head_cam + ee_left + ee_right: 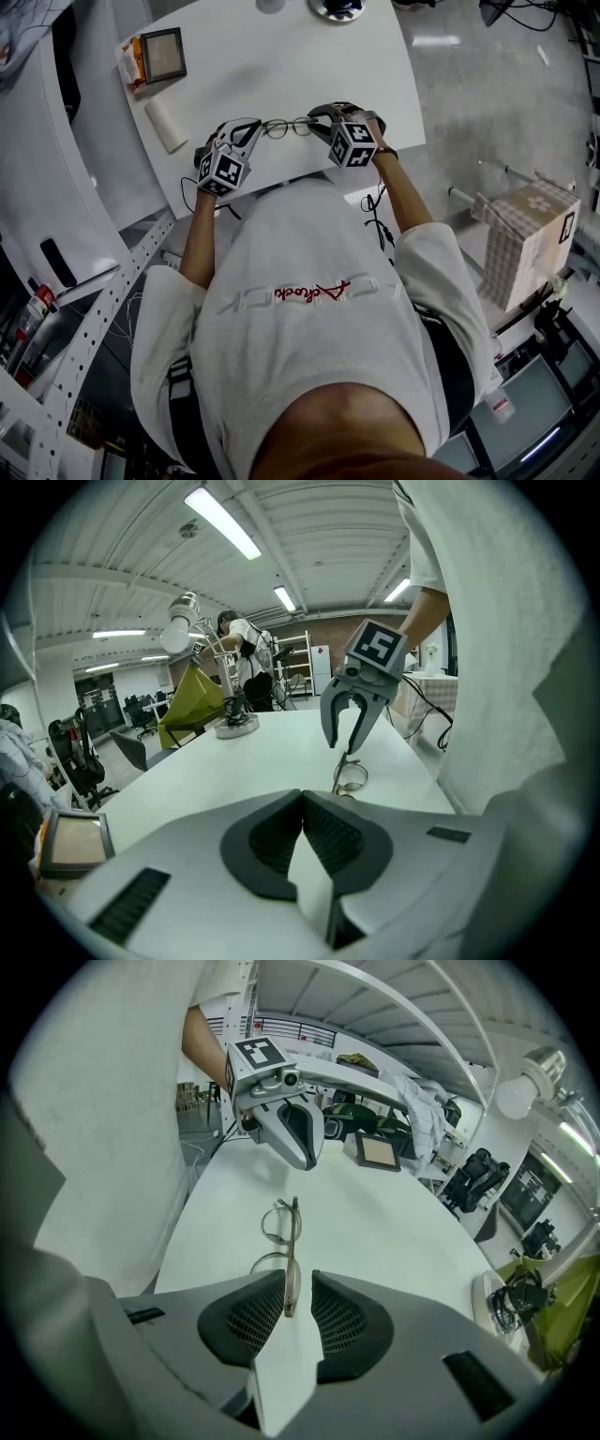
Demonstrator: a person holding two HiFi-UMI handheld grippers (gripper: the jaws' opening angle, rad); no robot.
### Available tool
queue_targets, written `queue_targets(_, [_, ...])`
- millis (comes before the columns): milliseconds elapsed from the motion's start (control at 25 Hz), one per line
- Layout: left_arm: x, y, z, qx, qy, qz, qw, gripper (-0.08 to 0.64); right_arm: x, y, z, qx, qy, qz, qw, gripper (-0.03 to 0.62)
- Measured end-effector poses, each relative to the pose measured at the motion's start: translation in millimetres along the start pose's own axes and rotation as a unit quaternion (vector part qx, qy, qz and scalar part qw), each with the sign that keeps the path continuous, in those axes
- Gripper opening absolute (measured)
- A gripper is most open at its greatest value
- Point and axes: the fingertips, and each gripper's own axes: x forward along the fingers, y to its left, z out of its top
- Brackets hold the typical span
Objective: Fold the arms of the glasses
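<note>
Person's white T-shirt [309, 309] fills the near part of the head view, with both forearms reaching to the near edge of a white table [281, 56].

Containers: checked box [520, 244] off to the person's right, off the table, with a square marker on one side. Its contents cannot be seen. Orange packet [128, 64] at the table's far left, touching a dark-framed picture [162, 54]; contents not visible. White roll [166, 125] lies nearer, apart from both.

Glasses [289, 127] sit on the table near its front edge, between the two grippers. Thin rims, two round clear lenses side by side, running from one gripper to the other. In the right gripper view the glasses [281, 1232] are seen end-on, with one straight arm lying along the line of the lenses.

Right gripper [298, 1288]: jaws a little apart, the broadened tip of that arm between them, just beside the left pad, with a gap to the other.

Left gripper [302, 799]: jaw tips together, nothing seen between them. The glasses [350, 775] lie just beyond its tips. Contact with them cannot be told.
</note>
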Motion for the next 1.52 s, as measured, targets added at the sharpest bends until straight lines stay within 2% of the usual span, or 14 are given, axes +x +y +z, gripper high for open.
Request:
queue_targets(120, [-5, -1, 5, -0.006, -0.012, 0.007, 0.9999, 0.029, -8, 0, 2, 0.002, 0.002, -0.018, 1.000, 0.107])
queue_targets(240, [-9, 0, 10, -0.005, -0.022, 0.014, 0.9996, 0.029, -17, -5, 2, 0.025, -0.003, -0.047, 0.999, 0.109])
queue_targets(400, [-15, 0, 20, -0.002, -0.039, 0.019, 0.9991, 0.029, -32, -6, 6, 0.046, -0.014, -0.083, 0.995, 0.028])
queue_targets(520, [-20, -5, 29, 0.001, -0.052, 0.016, 0.9985, 0.029, -42, -1, 13, 0.061, -0.028, -0.100, 0.993, 0.026])
queue_targets(680, [-30, -15, 36, -0.018, -0.074, 0.014, 0.9970, 0.029, -52, 6, 24, 0.098, -0.056, -0.130, 0.985, 0.026])
queue_targets(760, [-36, -20, 44, -0.029, -0.090, 0.016, 0.9954, 0.029, -61, 9, 33, 0.133, -0.087, -0.150, 0.976, 0.026])
queue_targets(840, [-44, -27, 50, -0.041, -0.106, 0.016, 0.9933, 0.029, -74, 11, 45, 0.192, -0.143, -0.168, 0.956, 0.026])
queue_targets(1000, [-59, -37, 63, -0.094, -0.148, 0.009, 0.9844, 0.029, -111, 11, 63, 0.308, -0.277, -0.206, 0.887, 0.026])
queue_targets(1080, [-68, -39, 67, -0.130, -0.176, 0.005, 0.9758, 0.029, -128, 14, 68, 0.340, -0.322, -0.226, 0.854, 0.026])
queue_targets(1200, [-85, -38, 71, -0.190, -0.224, 0.001, 0.9559, 0.029, -142, 25, 70, 0.372, -0.364, -0.249, 0.817, 0.026])
queue_targets(1320, [-101, -36, 74, -0.248, -0.274, -0.004, 0.9290, 0.029, -149, 39, 65, 0.399, -0.390, -0.268, 0.786, 0.026])
queue_targets(1400, [-107, -38, 74, -0.265, -0.291, -0.007, 0.9192, 0.029, -152, 49, 63, 0.414, -0.405, -0.277, 0.767, 0.026])
queue_targets(1440, [-109, -42, 74, -0.265, -0.294, -0.009, 0.9184, 0.029, -153, 54, 64, 0.415, -0.407, -0.282, 0.763, 0.026])
queue_targets(1520, [-110, -49, 74, -0.261, -0.293, -0.013, 0.9197, 0.029, -153, 63, 66, 0.404, -0.397, -0.292, 0.770, 0.026])
